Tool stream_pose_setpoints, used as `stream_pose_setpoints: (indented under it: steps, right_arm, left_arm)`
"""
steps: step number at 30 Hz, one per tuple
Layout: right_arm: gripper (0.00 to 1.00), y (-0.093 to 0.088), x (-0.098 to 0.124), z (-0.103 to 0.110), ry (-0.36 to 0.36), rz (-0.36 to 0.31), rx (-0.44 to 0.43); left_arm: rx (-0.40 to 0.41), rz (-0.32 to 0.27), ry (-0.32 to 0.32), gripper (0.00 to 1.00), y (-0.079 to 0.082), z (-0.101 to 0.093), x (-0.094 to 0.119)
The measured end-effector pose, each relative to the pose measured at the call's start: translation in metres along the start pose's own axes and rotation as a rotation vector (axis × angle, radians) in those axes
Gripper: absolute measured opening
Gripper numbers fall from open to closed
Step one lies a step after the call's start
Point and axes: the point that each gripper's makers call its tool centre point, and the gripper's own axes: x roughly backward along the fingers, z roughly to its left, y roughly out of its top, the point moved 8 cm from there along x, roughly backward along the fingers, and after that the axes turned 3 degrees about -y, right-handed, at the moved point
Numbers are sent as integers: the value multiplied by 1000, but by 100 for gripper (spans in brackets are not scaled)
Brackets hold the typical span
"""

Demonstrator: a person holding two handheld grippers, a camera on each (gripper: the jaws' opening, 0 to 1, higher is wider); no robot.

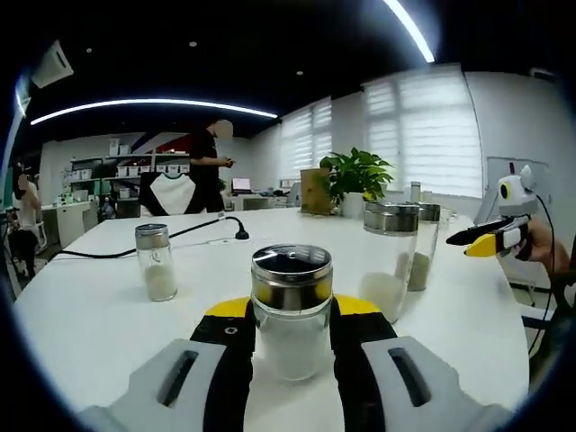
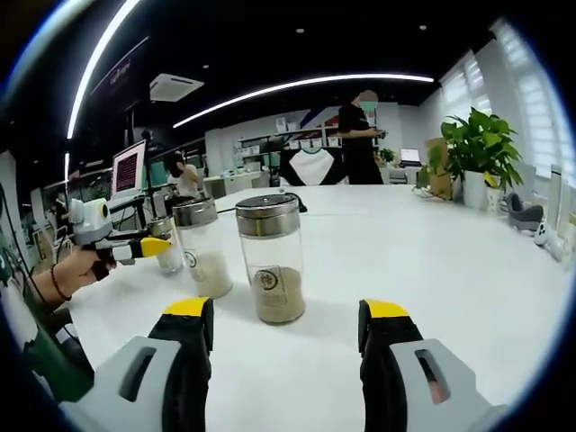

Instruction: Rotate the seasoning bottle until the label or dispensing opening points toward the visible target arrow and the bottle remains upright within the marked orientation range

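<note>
Seasoning jars upright on white tabletop, both grippers near them

Glass seasoning bottle with a silver metal shaker lid (image 1: 291, 310) stands upright on the white tabletop (image 1: 90, 315), between the black, yellow-tipped fingers of the left gripper (image 1: 291, 337). The fingers sit close against its sides; actual contact cannot be told. White powder fills its lower part.

In the right gripper view, a taller clear glass jar with a silver lid and brownish seasoning at the bottom (image 2: 272, 261) stands upright ahead of the right gripper (image 2: 286, 337). That gripper's fingers are spread wide and apart from the jar. Just beside it, to the view's left, stands a second tall jar holding white powder (image 2: 202, 247), and a small shaker (image 2: 166, 243) sits further left.

The left gripper view also has a small glass shaker with white contents (image 1: 156, 261) well to the left, and two tall silver-lidded jars (image 1: 400, 256) to the right. A black cable (image 1: 153, 243) runs across the tabletop. A leafy green potted plant (image 1: 358, 175) stands at the far end. A person in black (image 1: 207, 166) stands in the background.
</note>
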Motion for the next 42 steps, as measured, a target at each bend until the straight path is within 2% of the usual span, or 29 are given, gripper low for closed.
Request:
stream_pose_setpoints:
  steps: [7,10,24,34,42]
  right_arm:
    - [66,-1,-1,0,0,-3,-6]
    - [66,-2,-2,-1,0,-1,-11]
    - [66,-1,-5,-1,21,-4,-4]
    - [66,-2,-7,5,49,-2,5]
    - [66,0,-6,2,44,3,15]
  left_arm:
    - [2,16,-23,34,-6,-7,2]
    - [-44,16,-39,34,-6,-9,5]
    - [-29,-11,-38,34,-8,-7,7]
    - [-27,-6,-24,34,-7,-8,7]
    - [-25,-5,-31,34,-8,-7,6]
